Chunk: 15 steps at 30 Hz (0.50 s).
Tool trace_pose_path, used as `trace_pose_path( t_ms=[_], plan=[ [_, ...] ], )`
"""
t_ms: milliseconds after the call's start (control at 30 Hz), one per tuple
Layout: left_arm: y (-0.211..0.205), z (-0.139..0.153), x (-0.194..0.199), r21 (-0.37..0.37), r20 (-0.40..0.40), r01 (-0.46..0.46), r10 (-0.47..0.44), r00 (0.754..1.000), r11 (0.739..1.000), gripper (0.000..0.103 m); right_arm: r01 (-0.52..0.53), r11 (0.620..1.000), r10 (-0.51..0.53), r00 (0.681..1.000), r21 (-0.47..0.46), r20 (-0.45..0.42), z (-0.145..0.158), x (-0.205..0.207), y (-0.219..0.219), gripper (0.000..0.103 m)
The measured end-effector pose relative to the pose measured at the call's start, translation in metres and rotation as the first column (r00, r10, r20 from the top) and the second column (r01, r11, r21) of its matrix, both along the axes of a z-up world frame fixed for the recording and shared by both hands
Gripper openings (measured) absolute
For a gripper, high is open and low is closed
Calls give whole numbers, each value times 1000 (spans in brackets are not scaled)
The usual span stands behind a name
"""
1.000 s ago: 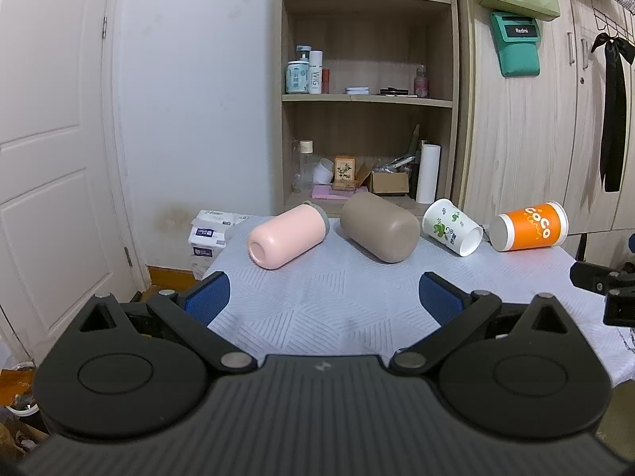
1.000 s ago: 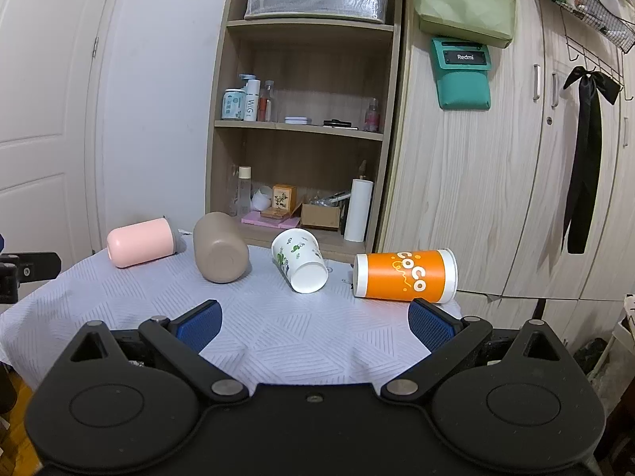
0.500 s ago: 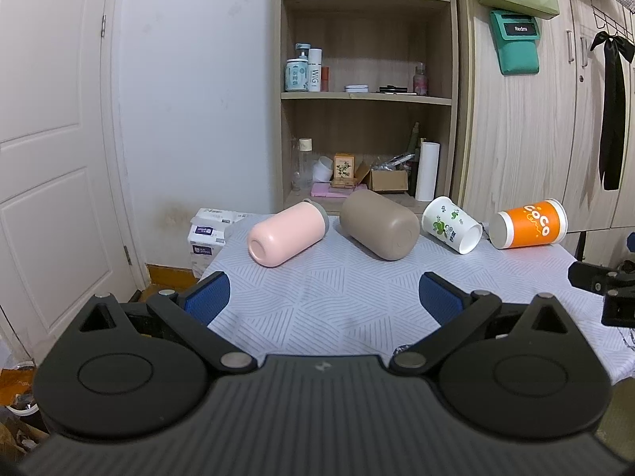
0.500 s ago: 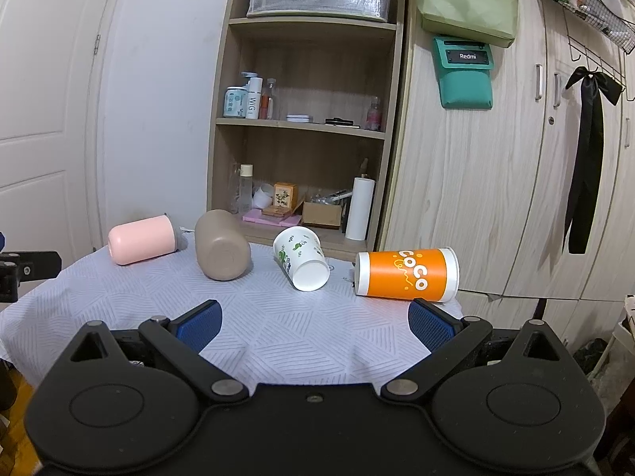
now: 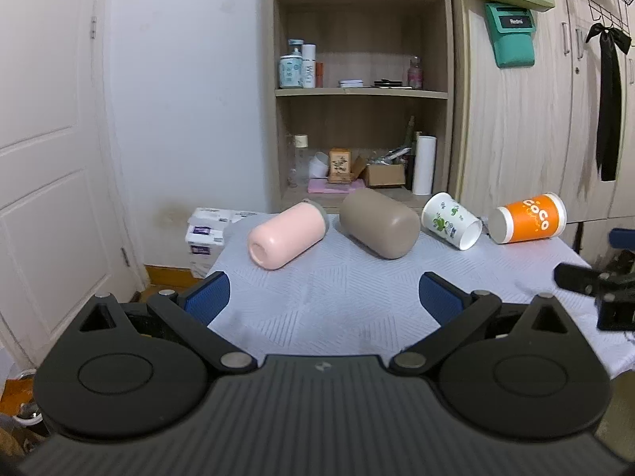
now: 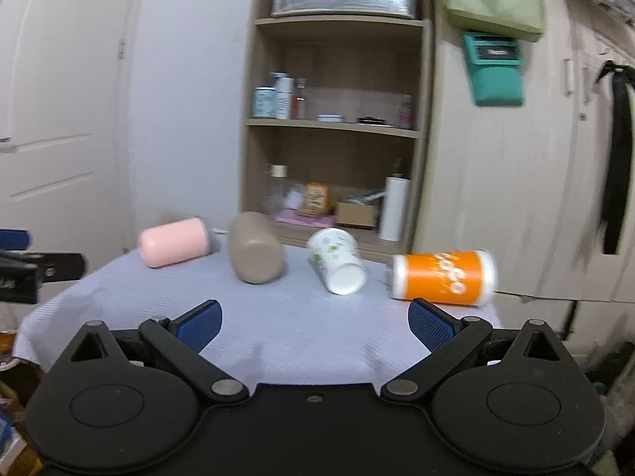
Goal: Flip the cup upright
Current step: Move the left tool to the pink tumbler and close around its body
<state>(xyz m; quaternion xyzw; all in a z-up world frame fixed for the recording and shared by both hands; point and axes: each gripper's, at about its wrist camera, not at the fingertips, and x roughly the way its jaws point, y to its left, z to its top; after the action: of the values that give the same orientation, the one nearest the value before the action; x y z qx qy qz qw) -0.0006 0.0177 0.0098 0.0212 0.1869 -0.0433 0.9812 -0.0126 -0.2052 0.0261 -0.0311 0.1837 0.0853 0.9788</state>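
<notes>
A worktop (image 5: 337, 301) draped in a pale quilted cloth carries four cups lying on their sides in a row along its far edge, with a shelf unit (image 5: 361, 91) against the wall behind. From left to right lie a pink cup (image 5: 287, 235), a wider tan cup (image 5: 379, 223), a white paper cup (image 5: 450, 220) printed with green leaves, and an orange paper cup (image 5: 530, 219). None stands upright. The left tool (image 5: 323, 297) hovers over the near edge with its jaws spread wide and nothing between them, roughly facing the pink and tan cups. The right tool (image 6: 313, 321) is likewise wide and empty, near the worktop's right end, its view blurred; the orange cup lies just beyond its right finger. Judging by this, the work is at the approach stage, with no cup gripped. The next move calls for choosing one cup, closing across its round body, then lifting and rotating it until its base meets the cloth.
</notes>
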Motion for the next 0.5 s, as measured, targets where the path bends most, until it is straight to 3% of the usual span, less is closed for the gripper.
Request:
trace_pose_path(
  t_ms=[133,267,500],
  plan=[
    [5,12,22,70,4,89,-90,996,994,103,-114,993,115,993,26,-38,2,23,9,102],
    [9,5,55,197,-70,142,-131,989,970,103,-199,978,204,975,64,-89,-5,52,22,102],
    [26,-16,126,213,-162,257,-225,961,943,101,-276,955,291,942,106,-170,-22,104,50,102]
  ],
)
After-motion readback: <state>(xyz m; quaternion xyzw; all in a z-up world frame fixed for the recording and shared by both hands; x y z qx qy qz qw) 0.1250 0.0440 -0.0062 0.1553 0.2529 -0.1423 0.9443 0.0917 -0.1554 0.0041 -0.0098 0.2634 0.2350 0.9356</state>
